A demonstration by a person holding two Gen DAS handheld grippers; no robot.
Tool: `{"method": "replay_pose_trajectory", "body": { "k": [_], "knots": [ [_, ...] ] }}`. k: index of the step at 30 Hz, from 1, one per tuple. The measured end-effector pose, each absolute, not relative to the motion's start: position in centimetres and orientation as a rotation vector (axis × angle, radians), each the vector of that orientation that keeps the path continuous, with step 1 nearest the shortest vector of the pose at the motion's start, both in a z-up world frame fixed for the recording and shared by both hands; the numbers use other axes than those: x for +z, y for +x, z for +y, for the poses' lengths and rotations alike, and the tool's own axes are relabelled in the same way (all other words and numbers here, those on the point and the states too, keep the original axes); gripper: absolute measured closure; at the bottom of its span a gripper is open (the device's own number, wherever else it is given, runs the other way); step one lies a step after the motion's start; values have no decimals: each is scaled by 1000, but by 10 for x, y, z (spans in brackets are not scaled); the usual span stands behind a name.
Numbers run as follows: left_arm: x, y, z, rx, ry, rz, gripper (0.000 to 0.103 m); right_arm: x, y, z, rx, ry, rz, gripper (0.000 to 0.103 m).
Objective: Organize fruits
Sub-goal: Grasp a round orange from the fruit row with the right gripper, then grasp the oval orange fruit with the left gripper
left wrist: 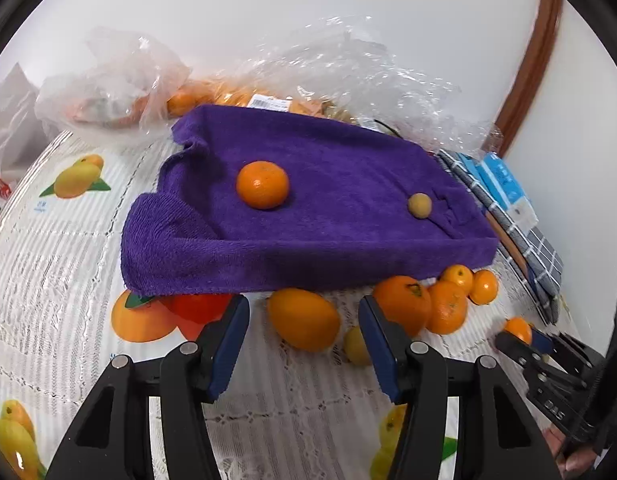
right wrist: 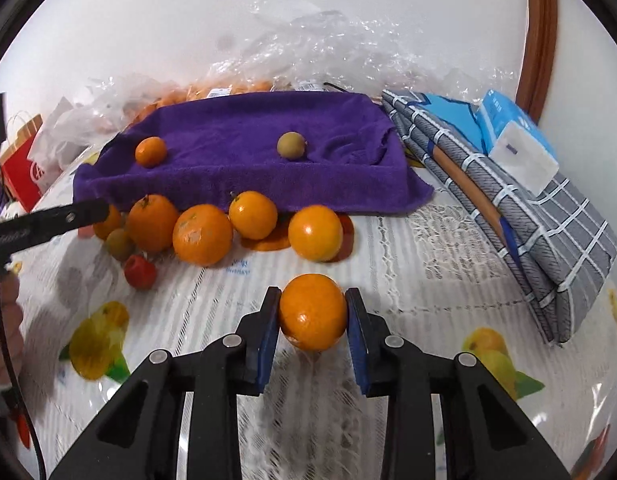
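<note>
A purple towel (left wrist: 308, 216) lines a shallow tray; on it lie one orange (left wrist: 262, 185) and a small tan round fruit (left wrist: 419, 205). They also show in the right wrist view: towel (right wrist: 248, 176), orange (right wrist: 150, 152), tan fruit (right wrist: 291, 145). Several loose oranges (left wrist: 304, 318) (right wrist: 202, 234) lie on the table before the towel. My left gripper (left wrist: 304, 332) is open and empty, just short of them. My right gripper (right wrist: 312, 312) is shut on an orange (right wrist: 312, 312) held above the table; it shows at the right of the left wrist view (left wrist: 518, 330).
Clear plastic bags (left wrist: 348, 60) with more oranges lie behind the towel by the wall. A folded grey checked cloth (right wrist: 528, 208) with a blue tissue pack (right wrist: 516, 140) lies at the right. A small red fruit (right wrist: 139, 272) and a greenish one (right wrist: 119, 244) lie at the left. The tablecloth carries printed fruit pictures.
</note>
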State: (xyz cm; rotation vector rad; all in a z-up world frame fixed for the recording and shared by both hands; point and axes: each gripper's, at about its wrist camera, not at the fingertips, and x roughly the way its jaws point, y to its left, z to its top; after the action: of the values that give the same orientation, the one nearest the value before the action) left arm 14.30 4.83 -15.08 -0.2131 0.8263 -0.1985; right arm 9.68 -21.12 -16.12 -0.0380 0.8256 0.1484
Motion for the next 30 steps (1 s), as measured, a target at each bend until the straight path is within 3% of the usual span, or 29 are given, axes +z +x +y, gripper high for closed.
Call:
{"method": "replay_pose_trajectory", "body": {
  "k": [3,15,20,30],
  "knots": [
    [-158,144,54,-238,-272,845,66,-164,100,-215,158,-11,845,71],
    [-162,139,58,-231,-282,857,63,-167,104,-217,180,16,859,71],
    [-161,140,57,-242,-288,840,67,-166,103,-221,179,36,847,71],
    [-140,116,61,-233,-290,677,67,-158,92,-232,195,103,771,71]
  ]
}}
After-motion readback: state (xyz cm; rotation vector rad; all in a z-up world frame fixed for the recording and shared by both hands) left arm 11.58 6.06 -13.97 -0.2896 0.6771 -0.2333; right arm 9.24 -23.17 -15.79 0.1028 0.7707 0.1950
